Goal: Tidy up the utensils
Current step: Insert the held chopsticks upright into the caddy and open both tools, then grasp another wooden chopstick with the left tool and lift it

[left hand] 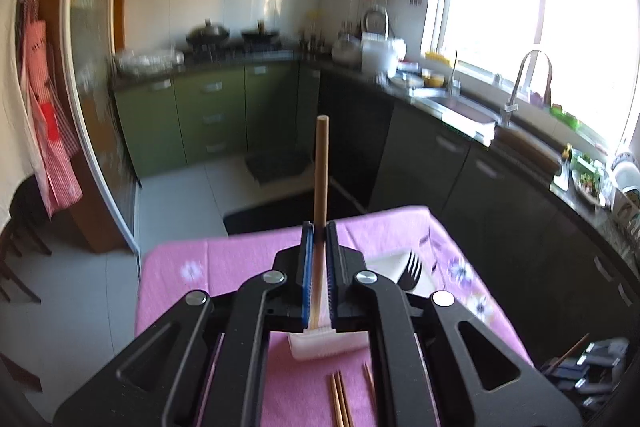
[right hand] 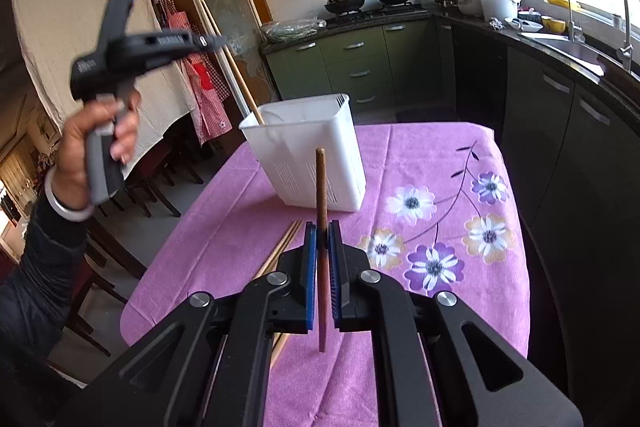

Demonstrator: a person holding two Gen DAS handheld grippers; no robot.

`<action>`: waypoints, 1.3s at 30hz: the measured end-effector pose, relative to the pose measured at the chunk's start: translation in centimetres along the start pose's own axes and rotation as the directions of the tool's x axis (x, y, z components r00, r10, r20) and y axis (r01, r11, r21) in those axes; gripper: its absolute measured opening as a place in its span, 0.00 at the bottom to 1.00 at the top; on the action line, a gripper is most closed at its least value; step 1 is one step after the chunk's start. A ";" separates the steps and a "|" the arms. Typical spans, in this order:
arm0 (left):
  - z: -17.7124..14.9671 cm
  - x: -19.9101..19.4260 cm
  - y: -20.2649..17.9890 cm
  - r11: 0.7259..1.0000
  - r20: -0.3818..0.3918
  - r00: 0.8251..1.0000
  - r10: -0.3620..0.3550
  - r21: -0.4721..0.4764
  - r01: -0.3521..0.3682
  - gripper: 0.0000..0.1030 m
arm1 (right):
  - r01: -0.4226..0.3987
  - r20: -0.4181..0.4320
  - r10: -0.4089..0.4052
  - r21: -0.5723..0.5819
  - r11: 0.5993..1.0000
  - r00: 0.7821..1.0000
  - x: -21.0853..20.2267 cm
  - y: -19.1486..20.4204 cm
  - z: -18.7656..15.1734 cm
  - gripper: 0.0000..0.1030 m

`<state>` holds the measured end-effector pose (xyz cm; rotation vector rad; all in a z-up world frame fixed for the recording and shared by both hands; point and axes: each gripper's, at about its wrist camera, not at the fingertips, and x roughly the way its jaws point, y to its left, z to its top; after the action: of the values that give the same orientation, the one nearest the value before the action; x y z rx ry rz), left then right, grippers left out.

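My left gripper (left hand: 319, 227) is shut on a light wooden chopstick (left hand: 321, 167), held above the white utensil holder (left hand: 328, 345). In the right wrist view that chopstick (right hand: 240, 75) slants down into the white holder (right hand: 308, 155) from the raised left gripper (right hand: 208, 41). My right gripper (right hand: 322, 229) is shut on a dark brown chopstick (right hand: 321, 187), upright above the pink tablecloth (right hand: 420, 163), just in front of the holder. Loose chopsticks (right hand: 286, 241) lie on the cloth left of my right gripper; they also show in the left wrist view (left hand: 340, 399).
A black fork (left hand: 410, 273) lies in a white dish (left hand: 386, 263) on the table. The table's far edge meets a dark floor mat (left hand: 280, 211). Dark cabinets (right hand: 560, 131) and a sink counter run along the right. Chairs (right hand: 160, 171) stand at the left.
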<state>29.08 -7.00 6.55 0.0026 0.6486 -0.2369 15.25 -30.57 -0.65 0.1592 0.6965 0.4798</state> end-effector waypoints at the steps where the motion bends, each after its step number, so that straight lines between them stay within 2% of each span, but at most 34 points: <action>1: -0.6 0.5 0.0 1.000 -0.024 1.000 -0.005 0.006 0.006 0.07 | 0.000 0.010 0.001 -0.011 1.000 1.000 -0.1 0.3 0.7 0.07; 3: -1.5 0.7 -0.1 1.000 -0.051 0.999 -0.015 0.016 0.016 0.15 | 0.000 0.025 0.001 -0.026 1.000 1.000 -0.2 0.7 2.0 0.07; 6: -2.5 0.1 0.2 0.999 -0.052 0.998 -0.022 0.021 0.023 0.30 | -0.007 0.048 0.009 -0.050 0.999 0.999 -0.2 1.4 4.6 0.07; 8: -2.8 -1.1 0.3 0.999 -0.034 0.999 -0.020 0.031 0.021 0.31 | -0.015 0.072 0.019 -0.059 0.998 0.997 -0.3 1.9 6.7 0.06; 14: -3.6 -5.1 0.7 0.999 0.017 1.000 -0.022 0.037 0.021 0.42 | -0.034 0.194 0.041 -0.039 0.999 0.980 -1.1 2.8 14.5 0.07; 17: -4.8 -6.3 0.9 0.999 0.010 1.000 -0.024 0.046 0.024 0.42 | -0.011 0.243 0.012 -0.006 1.000 0.970 -0.1 2.5 17.8 0.07; 20: -6.2 -6.9 1.2 0.998 -0.005 1.000 -0.018 0.062 0.018 0.42 | 0.022 0.231 -0.024 0.010 1.000 0.973 2.2 2.2 19.4 0.07; 26: -8.5 -6.7 1.8 0.998 -0.071 0.997 -0.016 0.065 0.020 0.45 | 0.072 0.085 -0.073 0.016 0.997 0.994 8.9 1.3 17.8 0.07; 29: -9.4 -6.1 1.8 0.998 -0.110 0.994 -0.023 0.057 0.030 0.45 | 0.074 0.030 -0.074 0.002 0.997 0.997 10.9 1.1 16.7 0.07; 31: -9.9 -5.7 1.6 0.998 -0.137 0.990 -0.032 0.056 0.040 0.45 | 0.079 0.023 -0.079 -0.011 0.997 0.997 11.3 1.2 16.2 0.09; 34: -10.8 -4.9 0.9 0.997 -0.178 0.983 -0.049 0.053 0.060 0.45 | 0.074 0.054 -0.073 -0.014 0.997 0.996 9.9 1.2 15.9 0.11; 37: -11.9 -4.0 0.3 0.996 -0.221 0.973 -0.063 0.048 0.076 0.45 | 0.067 0.127 -0.062 -0.032 0.997 0.990 6.0 1.5 14.5 0.13; 39: -12.8 -3.1 0.0 0.996 -0.256 0.964 -0.068 0.043 0.082 0.45 | 0.059 0.140 -0.052 -0.045 0.997 0.989 3.9 1.6 12.9 0.15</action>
<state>19.02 -5.39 -1.79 0.0608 0.8991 -0.3305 25.66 -27.09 7.39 0.1256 0.5510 0.4276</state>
